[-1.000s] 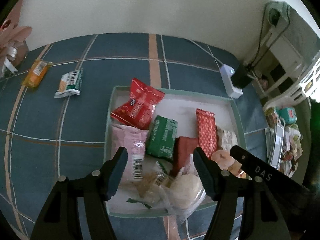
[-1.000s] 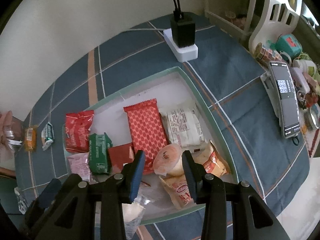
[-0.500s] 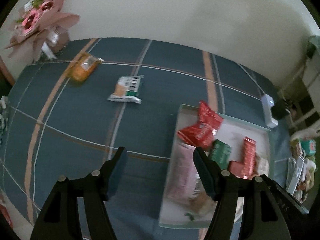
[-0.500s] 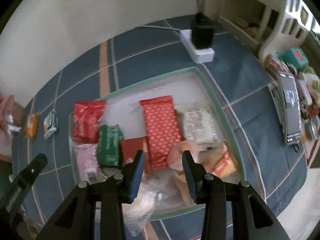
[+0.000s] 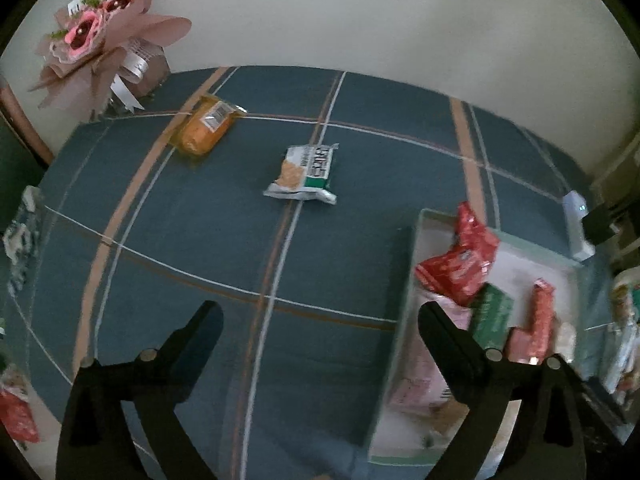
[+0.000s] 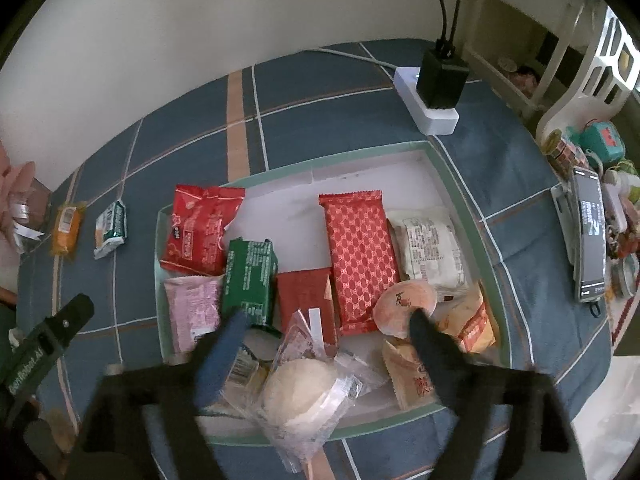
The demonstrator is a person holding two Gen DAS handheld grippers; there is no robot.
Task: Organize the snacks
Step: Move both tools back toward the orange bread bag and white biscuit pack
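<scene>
Your left gripper (image 5: 320,320) is matte black plastic. Each of its two fingers (image 5: 200,332) tapers from a broad angular base to a narrow rounded tip, and the inner face of each tip has a dark blue tint. A small round silver screw sits at the joint where each finger meets its base, with another further out along each side.

Your right gripper (image 6: 324,328) has the same black build. The pad on one of its fingers (image 6: 224,352) shows clearly blue; the other looks black. A silver screw shows near its blurred base.

In the right wrist view, the left gripper's side carries white lettering, partly readable as "Robot.AI".
</scene>
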